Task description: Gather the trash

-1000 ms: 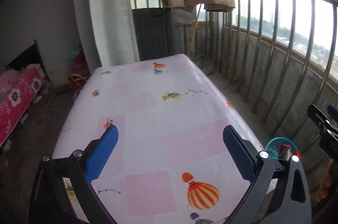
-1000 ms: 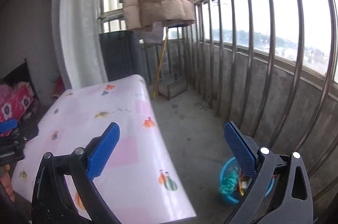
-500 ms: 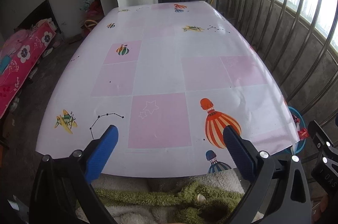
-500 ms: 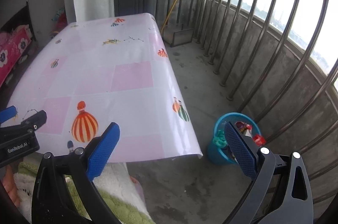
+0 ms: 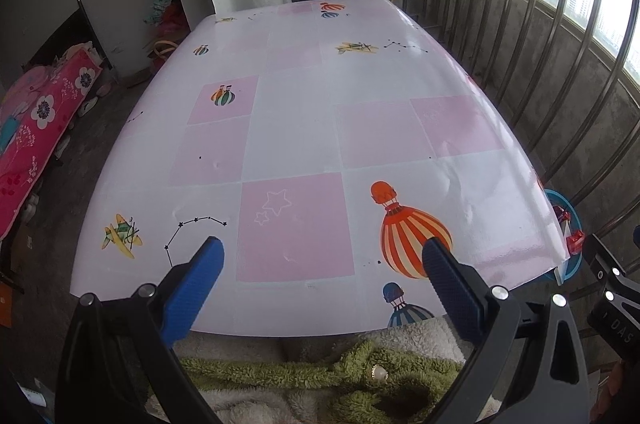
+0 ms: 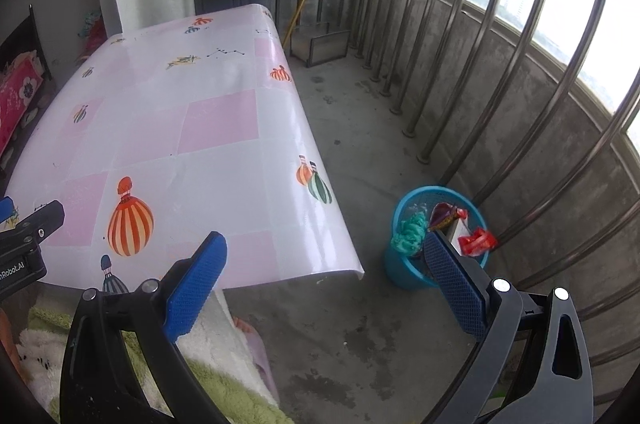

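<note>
Trash [image 6: 474, 239] in the blue bin [image 6: 394, 264] beside the table [image 6: 224, 159], both grippers' jaws wide apart, empty.

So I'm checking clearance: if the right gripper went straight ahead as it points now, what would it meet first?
Probably the bare concrete floor between the table and the blue bin; the right gripper is open and empty. Depth is uncertain.

Balloon-print table [image 5: 304, 127], concrete floor [image 6: 360, 127], blue bin [image 6: 400, 270], seemingly trash-filled
</note>
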Action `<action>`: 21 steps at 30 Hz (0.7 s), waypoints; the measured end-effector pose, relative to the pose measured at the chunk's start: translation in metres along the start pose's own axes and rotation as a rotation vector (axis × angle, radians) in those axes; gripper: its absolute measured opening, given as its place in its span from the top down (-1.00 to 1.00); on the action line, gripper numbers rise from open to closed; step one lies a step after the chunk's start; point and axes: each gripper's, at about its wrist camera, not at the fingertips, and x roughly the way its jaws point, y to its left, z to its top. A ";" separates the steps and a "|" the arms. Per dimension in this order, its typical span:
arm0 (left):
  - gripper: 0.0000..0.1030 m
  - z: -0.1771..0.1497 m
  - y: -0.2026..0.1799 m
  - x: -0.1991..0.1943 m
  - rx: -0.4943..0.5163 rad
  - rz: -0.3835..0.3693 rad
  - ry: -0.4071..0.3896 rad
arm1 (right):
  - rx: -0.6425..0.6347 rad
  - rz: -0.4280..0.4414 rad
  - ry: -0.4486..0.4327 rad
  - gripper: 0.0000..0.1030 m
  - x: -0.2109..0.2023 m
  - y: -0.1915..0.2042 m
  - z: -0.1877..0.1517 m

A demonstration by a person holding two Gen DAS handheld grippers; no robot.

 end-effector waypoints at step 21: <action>-0.89 0.008 -0.028 -0.006 0.054 -0.088 -0.016 | 0.025 -0.022 -0.016 -0.84 -0.004 -0.017 0.004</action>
